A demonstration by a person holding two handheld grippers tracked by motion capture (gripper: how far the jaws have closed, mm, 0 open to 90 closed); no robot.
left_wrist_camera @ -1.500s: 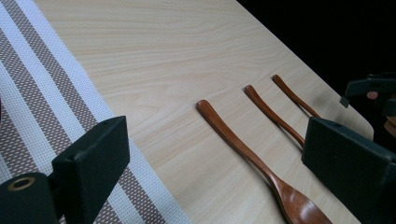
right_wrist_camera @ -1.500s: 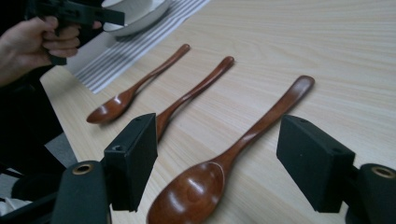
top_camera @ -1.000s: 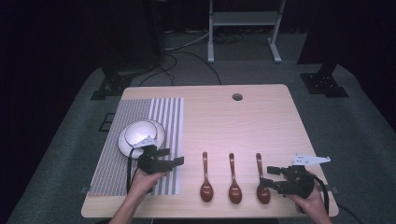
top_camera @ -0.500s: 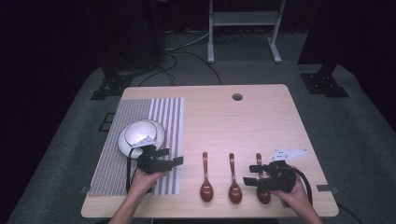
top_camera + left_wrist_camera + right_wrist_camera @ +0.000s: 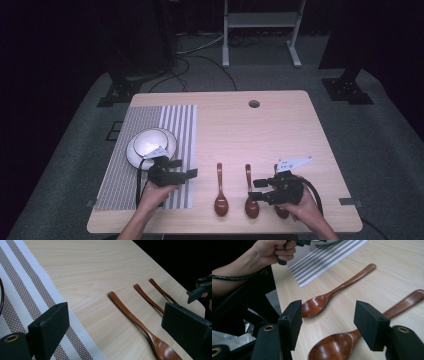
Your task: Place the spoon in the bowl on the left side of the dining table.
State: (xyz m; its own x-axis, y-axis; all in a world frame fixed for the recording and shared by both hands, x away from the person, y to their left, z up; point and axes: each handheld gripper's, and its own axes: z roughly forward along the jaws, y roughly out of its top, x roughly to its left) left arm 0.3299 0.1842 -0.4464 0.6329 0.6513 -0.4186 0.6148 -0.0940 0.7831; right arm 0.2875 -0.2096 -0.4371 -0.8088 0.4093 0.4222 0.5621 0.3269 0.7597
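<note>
Three brown wooden spoons lie side by side near the table's front edge: the left spoon (image 5: 220, 192), the middle spoon (image 5: 250, 196) and the right spoon (image 5: 281, 212), which is partly hidden under my right hand. My right gripper (image 5: 257, 189) is open and points left, its jaws astride the middle spoon's bowl (image 5: 334, 347) without closing on it. The left spoon (image 5: 332, 293) lies just beyond. My left gripper (image 5: 184, 168) is open over the edge of the striped placemat (image 5: 170, 125), facing the spoons (image 5: 140, 322), with nothing between its jaws.
A white bowl (image 5: 150, 144) sits on the placemat just behind my left hand. The table (image 5: 260, 135) has a cable hole (image 5: 254, 104) at the back. Bare wood lies behind the spoons. A metal stand (image 5: 260, 20) is on the floor beyond.
My right gripper has moved left, from over the right spoon to the middle spoon's bowl. The left gripper and the spoons have stayed where they were.
</note>
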